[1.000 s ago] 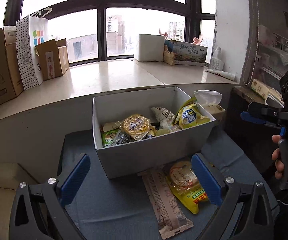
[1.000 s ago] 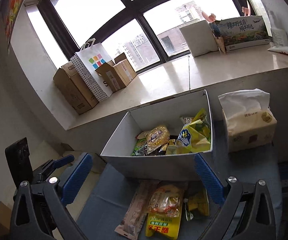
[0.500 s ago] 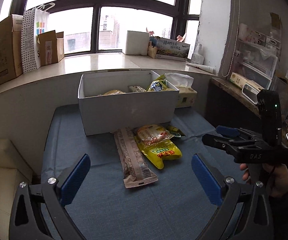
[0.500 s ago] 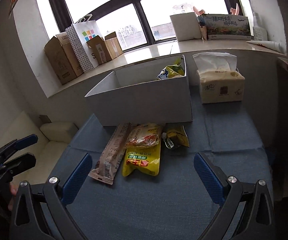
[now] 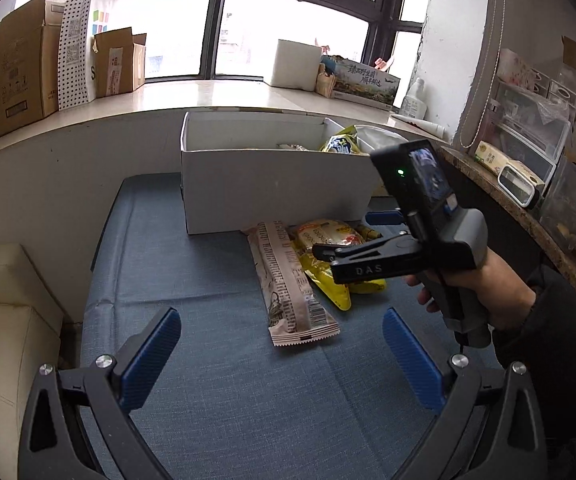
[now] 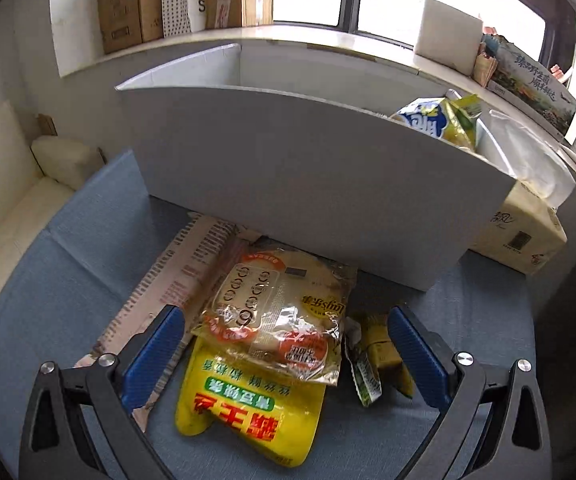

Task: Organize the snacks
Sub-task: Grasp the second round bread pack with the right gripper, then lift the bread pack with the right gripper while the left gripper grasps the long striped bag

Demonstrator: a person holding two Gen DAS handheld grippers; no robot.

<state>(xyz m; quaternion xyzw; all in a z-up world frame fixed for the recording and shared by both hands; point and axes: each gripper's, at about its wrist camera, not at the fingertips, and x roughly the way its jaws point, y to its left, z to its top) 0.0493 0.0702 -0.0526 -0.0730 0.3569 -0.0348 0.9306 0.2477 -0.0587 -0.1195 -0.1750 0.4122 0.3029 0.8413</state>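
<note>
A white box (image 5: 276,188) holds snacks at the back of the blue table; it also shows in the right wrist view (image 6: 307,184). In front of it lie a long brown-and-pink packet (image 5: 288,284), a clear bread packet (image 6: 280,316) on top of a yellow bag (image 6: 248,412), and a small yellow-green packet (image 6: 371,360). My right gripper (image 6: 284,356) is open, low over the pile, its fingers on either side of the bread packet. It also shows in the left wrist view (image 5: 343,236). My left gripper (image 5: 284,360) is open and empty, farther back above the table.
A tissue box (image 6: 519,228) stands right of the white box. Cardboard boxes (image 5: 20,76) and a dotted bag (image 5: 80,40) sit on the windowsill. A cream cushion (image 5: 4,312) lies left of the table. A cluttered shelf (image 5: 527,168) runs along the right.
My right gripper has moved forward and down onto the snack pile and now straddles the bread packet. My left gripper has pulled back a little and turned slightly.
</note>
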